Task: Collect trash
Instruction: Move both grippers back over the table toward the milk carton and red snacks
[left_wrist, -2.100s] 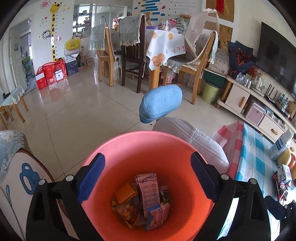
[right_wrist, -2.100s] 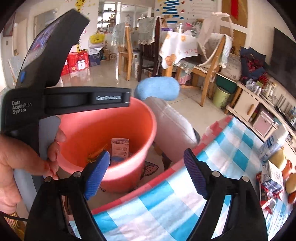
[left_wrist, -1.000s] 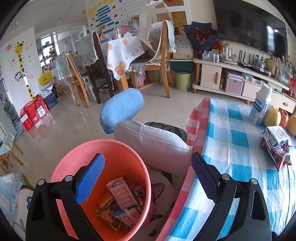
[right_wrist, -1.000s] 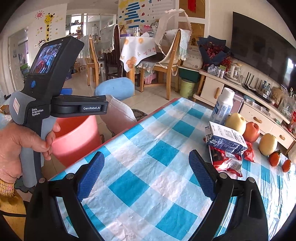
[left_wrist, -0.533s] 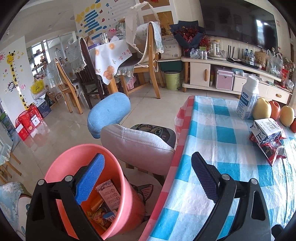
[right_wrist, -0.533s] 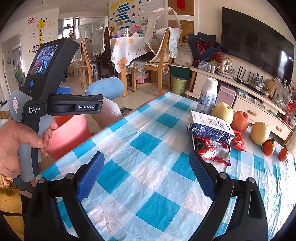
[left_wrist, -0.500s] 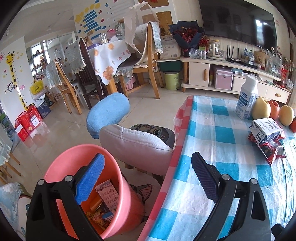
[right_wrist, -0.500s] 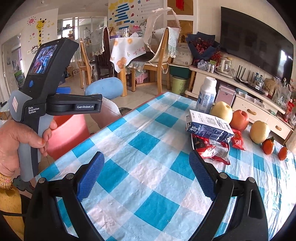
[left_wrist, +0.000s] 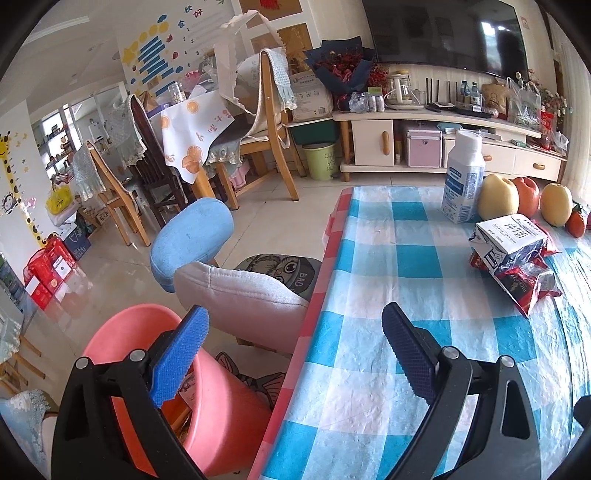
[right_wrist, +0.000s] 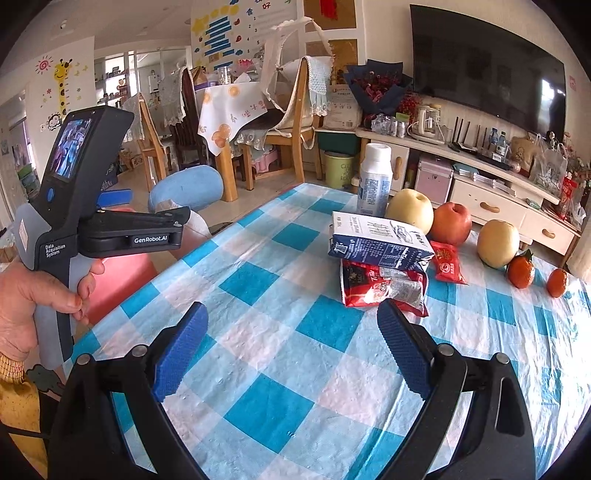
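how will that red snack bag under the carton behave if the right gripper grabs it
The red bag looks crinkled and flattened, so probably floppy, light, and apt to crumple. Its glossy film may slip between the pads. The carton rests on it, so pulling would likely drag or tip the carton.

On the tabletop (right_wrist: 280, 369) there are one bottle (right_wrist: 375, 180), one carton (right_wrist: 380, 242), two red wrappers (right_wrist: 384, 286), three apples (right_wrist: 410, 211) and two tangerines (right_wrist: 521, 272).

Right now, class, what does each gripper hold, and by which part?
Nothing. The left gripper and right gripper both have open, empty jaws above the checked tablecloth.
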